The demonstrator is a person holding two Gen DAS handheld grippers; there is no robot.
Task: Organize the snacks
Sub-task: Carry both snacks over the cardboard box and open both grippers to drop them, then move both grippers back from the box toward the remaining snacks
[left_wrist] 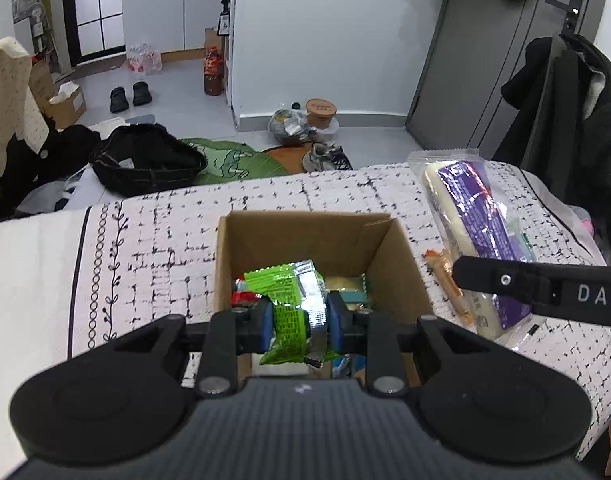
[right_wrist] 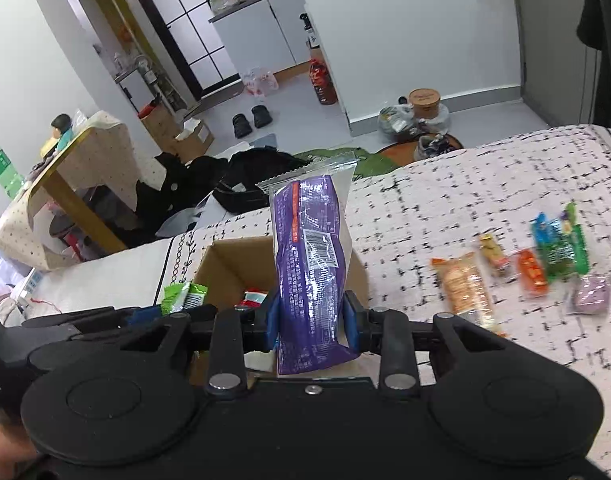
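An open cardboard box (left_wrist: 389, 264) stands on the patterned tablecloth; it also shows in the right wrist view (right_wrist: 221, 264). My left gripper (left_wrist: 299, 320) is shut on a green and silver snack packet (left_wrist: 289, 292) and holds it over the box's near edge. My right gripper (right_wrist: 311, 320) is shut on a long purple snack bag (right_wrist: 309, 264), held upright just right of the box. That bag also shows in the left wrist view (left_wrist: 477, 216). A red packet (right_wrist: 253, 297) and others lie inside the box.
Several loose snacks lie on the cloth to the right: an orange packet (right_wrist: 463, 284), a small yellow one (right_wrist: 492, 256), a red one (right_wrist: 531, 272), a green-blue one (right_wrist: 561, 244), a purple one (right_wrist: 591, 294). Beyond the table edge are bags, shoes and clutter on the floor.
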